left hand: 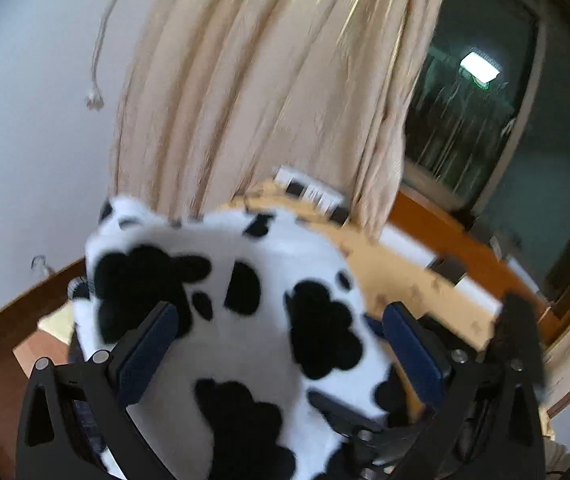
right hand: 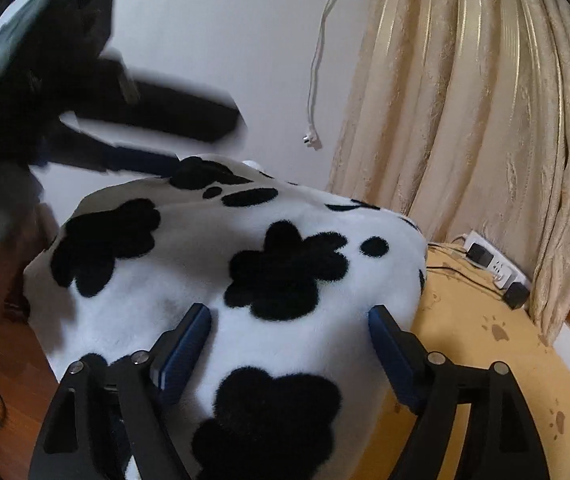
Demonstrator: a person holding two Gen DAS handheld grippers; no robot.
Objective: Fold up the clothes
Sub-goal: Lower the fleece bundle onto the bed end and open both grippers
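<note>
Left gripper [left hand: 277, 328]: jaws spread, straddling cow-print fleece garment [left hand: 245, 320] | Right gripper [right hand: 289, 332]: jaws spread over same garment [right hand: 245, 272] | Garment: bunched on yellow paw-print cover [right hand: 485, 360], near curtain [right hand: 485, 120] and power strip [right hand: 493, 264].

We're looking at a fluffy fleece garment [right hand: 213, 280], matt white pile with black blotches. The gripper fingers [right hand: 183, 354] look like matt black plastic with textured blue pads and shiny metal pins. The curtain [right hand: 473, 120] is crinkly beige cloth with a slight sheen, and the floor [right hand: 13, 364] is glossy wood.
</note>
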